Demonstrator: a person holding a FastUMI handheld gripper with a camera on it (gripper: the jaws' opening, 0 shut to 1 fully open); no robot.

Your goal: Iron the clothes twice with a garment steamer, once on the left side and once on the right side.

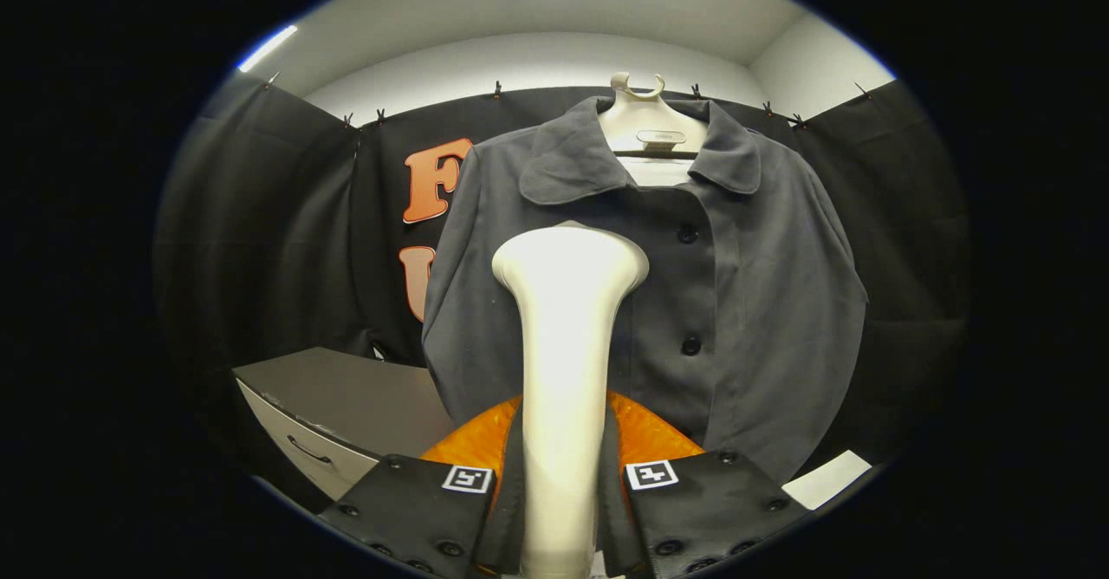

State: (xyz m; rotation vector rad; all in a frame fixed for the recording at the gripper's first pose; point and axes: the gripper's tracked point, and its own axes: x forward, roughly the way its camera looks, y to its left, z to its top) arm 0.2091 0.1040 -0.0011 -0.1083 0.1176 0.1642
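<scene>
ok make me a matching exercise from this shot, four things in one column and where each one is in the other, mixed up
Things:
1. garment steamer
2. grey jacket
3. hanger
4. drawer cabinet

Places:
A. inside the jacket's collar
B. clamped between the fingers of the hand-held gripper
C. low, beside the jacket's sleeve
D. hanging just beyond the steamer head

Pairs: 1-B, 2-D, 3-A, 4-C

From my feed I see a grey counter [346, 397] low down, to the left of the jaws and just beside the hanging coat's lower edge. Its top looks flat and dull, and I can make out nothing lying on the part I see. A pale drawer front [299, 449] with a dark curved handle [309, 455] runs beneath its near edge.
</scene>
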